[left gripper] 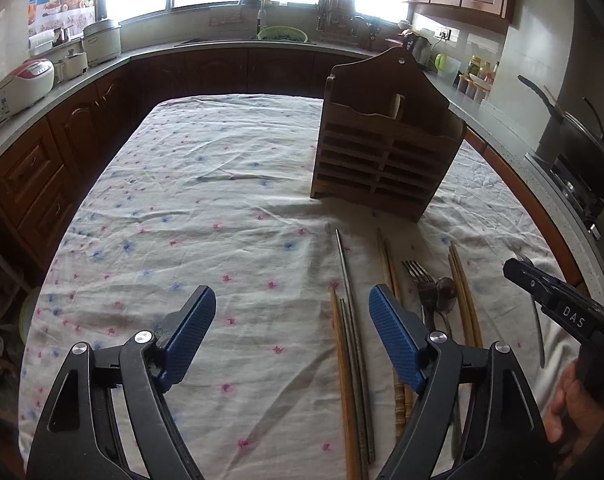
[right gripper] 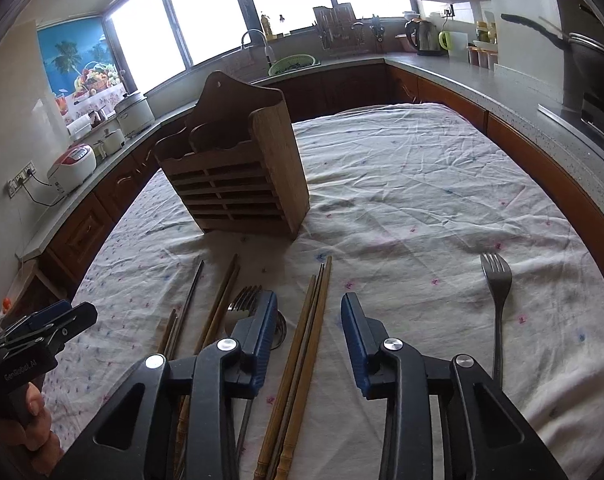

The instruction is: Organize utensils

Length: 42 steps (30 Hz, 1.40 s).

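Nearest, the left gripper point(left gripper: 292, 312) hangs wide and empty above the desk point(left gripper: 206, 216); the right gripper point(right gripper: 308, 318) straddles wooden chopsticks point(right gripper: 302, 344) without pinching. Beyond lie forks point(right gripper: 498, 280), then the wooden utensil holder point(right gripper: 238, 176).

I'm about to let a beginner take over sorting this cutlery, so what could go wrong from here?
1. The chopsticks between the right gripper's open jaws lie bunched together; closing may catch only some, or roll them apart.
2. The wooden holder stands freely on a wrinkled tablecloth; a hard push while loading could tip or shift it.
3. One fork lies apart at the right, easy to overlook.
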Tool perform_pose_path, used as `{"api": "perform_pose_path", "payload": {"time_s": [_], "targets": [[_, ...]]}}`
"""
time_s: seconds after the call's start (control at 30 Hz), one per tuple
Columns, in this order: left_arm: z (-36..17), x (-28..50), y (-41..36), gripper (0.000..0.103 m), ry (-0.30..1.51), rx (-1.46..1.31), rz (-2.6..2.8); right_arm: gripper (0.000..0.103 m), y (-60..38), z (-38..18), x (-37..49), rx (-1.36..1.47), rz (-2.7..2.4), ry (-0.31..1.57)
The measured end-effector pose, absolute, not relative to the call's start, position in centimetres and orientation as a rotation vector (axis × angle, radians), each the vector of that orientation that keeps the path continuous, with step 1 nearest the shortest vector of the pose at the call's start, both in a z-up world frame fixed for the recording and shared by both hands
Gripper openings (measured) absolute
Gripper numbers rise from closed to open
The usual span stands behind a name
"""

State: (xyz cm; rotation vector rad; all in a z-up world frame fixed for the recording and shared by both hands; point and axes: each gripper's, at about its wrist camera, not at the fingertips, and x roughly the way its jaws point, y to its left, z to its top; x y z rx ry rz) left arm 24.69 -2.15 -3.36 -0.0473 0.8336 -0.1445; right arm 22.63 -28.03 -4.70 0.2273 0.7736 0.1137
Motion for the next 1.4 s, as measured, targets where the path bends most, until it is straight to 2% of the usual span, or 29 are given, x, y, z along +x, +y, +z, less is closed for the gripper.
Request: {"api": "perform_pose_path", "payload": {"time_s": [0.2,0.5,0.67,0.93,1.0,1.13,1.4], "targets": [[-5.1,28.5,-3.6,0.075,0.904,-0.034,-0.173,0.025,-28.4,-6.5,25.9,0.244,0.113,0.850],[-7.8,32.6,-5.7,0.058,0.989,0.010,-0.200,0.015,-28.7,-8.9,29.9,0.243,0.099,0.933],[-9.0,33.9,-6.1,0.052,1.033,0.001,-0.225,0.013,-28.2,-9.4,30.7,0.205,0.104,0.950],[-9.5,34.8,-8.0,0.050,1.037,0.090,-0.243,0.013,-26.7,-9.5,32.0,0.100,0.092,0.970],[-9.5,34.8,-8.5,0.043,1.030,0.116,-0.239,0.014,-26.6,-9.5,32.4,0.088,0.095,0.968],[-9.3,34.9,-8.7,0.007,1.021,0.127,-0.255,0.008,-26.6,-9.6,32.2,0.062,0.097,0.959],[-6.2,34.0,-5.4,0.004,0.989,-0.029,-0.301,0.004,-27.9,-7.3,30.2,0.242,0.166,0.899]]}}
